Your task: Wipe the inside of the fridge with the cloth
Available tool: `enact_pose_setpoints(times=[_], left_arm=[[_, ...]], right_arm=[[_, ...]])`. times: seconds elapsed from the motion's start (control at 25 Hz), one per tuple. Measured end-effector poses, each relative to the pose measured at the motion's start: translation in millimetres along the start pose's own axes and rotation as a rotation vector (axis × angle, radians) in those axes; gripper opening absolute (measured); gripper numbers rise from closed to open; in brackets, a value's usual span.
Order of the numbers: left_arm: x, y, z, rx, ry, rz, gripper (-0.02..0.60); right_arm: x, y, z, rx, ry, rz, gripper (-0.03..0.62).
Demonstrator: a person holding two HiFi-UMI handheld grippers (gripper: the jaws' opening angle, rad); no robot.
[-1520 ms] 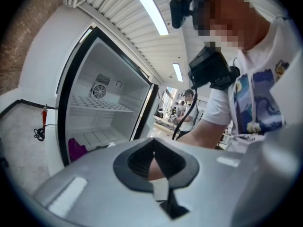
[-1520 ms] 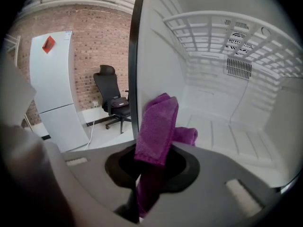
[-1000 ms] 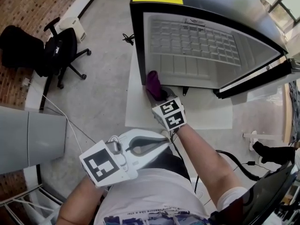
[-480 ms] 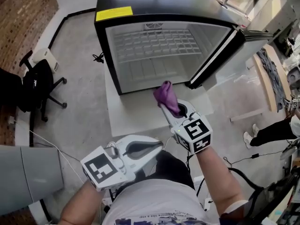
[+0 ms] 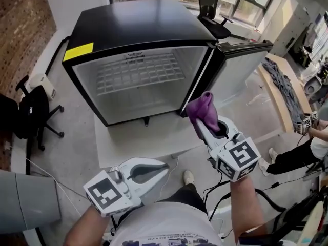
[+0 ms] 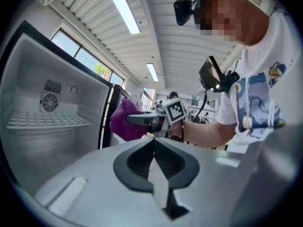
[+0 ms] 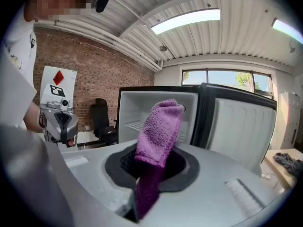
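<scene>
A small black fridge (image 5: 138, 24) stands on a white mat with its door (image 5: 241, 60) swung open to the right; its white inside (image 5: 138, 94) holds one wire shelf (image 5: 141, 72). My right gripper (image 5: 201, 118) is shut on a purple cloth (image 5: 203, 111) (image 7: 158, 131), held in the air in front of the door's hinge side, outside the cabinet. In the left gripper view the cloth (image 6: 124, 121) shows beside the door frame. My left gripper (image 5: 163, 168) is low and near my body, shut with nothing in it (image 6: 154, 143).
The white mat (image 5: 128, 142) lies under the fridge on a grey floor. A black office chair (image 5: 31, 114) stands at the left by a brick wall. A wooden bench (image 5: 282, 94) with a grey cloth is at the right, beside a seated person (image 5: 307, 147). Cables trail near my feet.
My view has pulled back and up from the fridge. The right gripper with the cloth has moved away from the cabinet's lower front edge to the right, toward the door. The left gripper stayed low.
</scene>
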State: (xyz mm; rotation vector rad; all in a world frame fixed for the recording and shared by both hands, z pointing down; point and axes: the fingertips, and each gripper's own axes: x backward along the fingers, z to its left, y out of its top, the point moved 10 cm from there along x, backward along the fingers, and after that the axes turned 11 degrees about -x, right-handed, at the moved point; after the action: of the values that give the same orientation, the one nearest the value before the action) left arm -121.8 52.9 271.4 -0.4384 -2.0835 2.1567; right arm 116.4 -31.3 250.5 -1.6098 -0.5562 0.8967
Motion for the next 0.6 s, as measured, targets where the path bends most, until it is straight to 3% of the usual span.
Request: enact_pose_setpoints(times=[0.32,0.6], left_arm=[[-152,24,-3,-0.012,0.153,-0.063,0.006],[-211,48,-22,0.005,0.229,-0.03,0.006]], right_arm=[[30,44,-121,0.119,0.22,-0.104,0.055],[16,80,-153,0.182,0.394,-0.102,0.055]])
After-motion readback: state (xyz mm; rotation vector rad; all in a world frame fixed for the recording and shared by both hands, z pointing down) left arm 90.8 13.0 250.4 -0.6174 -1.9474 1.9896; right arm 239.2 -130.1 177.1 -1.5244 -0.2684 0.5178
